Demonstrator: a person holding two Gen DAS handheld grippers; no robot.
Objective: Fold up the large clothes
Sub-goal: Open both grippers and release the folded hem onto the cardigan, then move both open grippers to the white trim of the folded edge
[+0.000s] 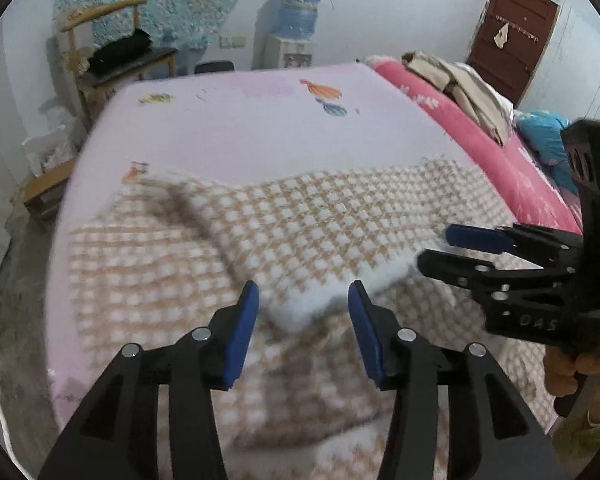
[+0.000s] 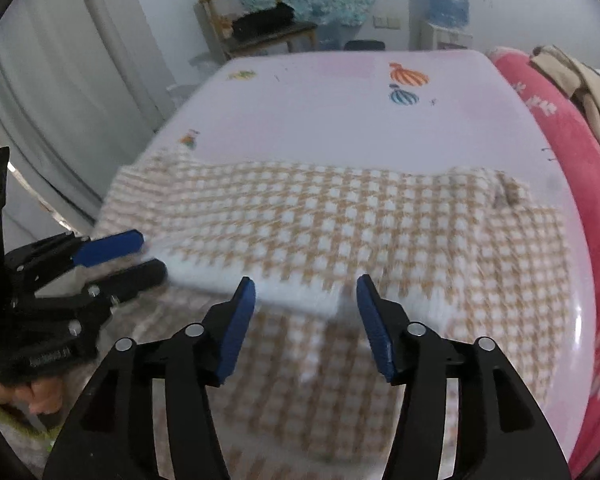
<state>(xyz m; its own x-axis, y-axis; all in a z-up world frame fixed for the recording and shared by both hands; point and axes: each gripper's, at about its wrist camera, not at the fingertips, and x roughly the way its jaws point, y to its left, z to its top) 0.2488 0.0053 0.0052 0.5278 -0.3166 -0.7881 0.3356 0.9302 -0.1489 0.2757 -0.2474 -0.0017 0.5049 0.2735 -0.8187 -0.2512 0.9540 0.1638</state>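
Note:
A large tan-and-white checked garment [image 1: 300, 220] lies spread on the pink bed sheet [image 1: 236, 120], its near part folded over with a white edge [image 1: 300, 308]. It also shows in the right wrist view [image 2: 340, 220]. My left gripper [image 1: 303, 300] is open and empty, just above the folded white edge. My right gripper [image 2: 306, 292] is open and empty, over the same white edge [image 2: 296, 300]. The right gripper also shows at the right of the left wrist view [image 1: 432, 248]; the left gripper shows at the left of the right wrist view [image 2: 152, 254].
A rolled pink blanket [image 1: 480, 128] with beige clothes [image 1: 460, 84] on it runs along the bed's right side. A wooden chair [image 1: 112, 52] and a water dispenser [image 1: 296, 28] stand beyond the bed. A brown door [image 1: 512, 40] is at back right.

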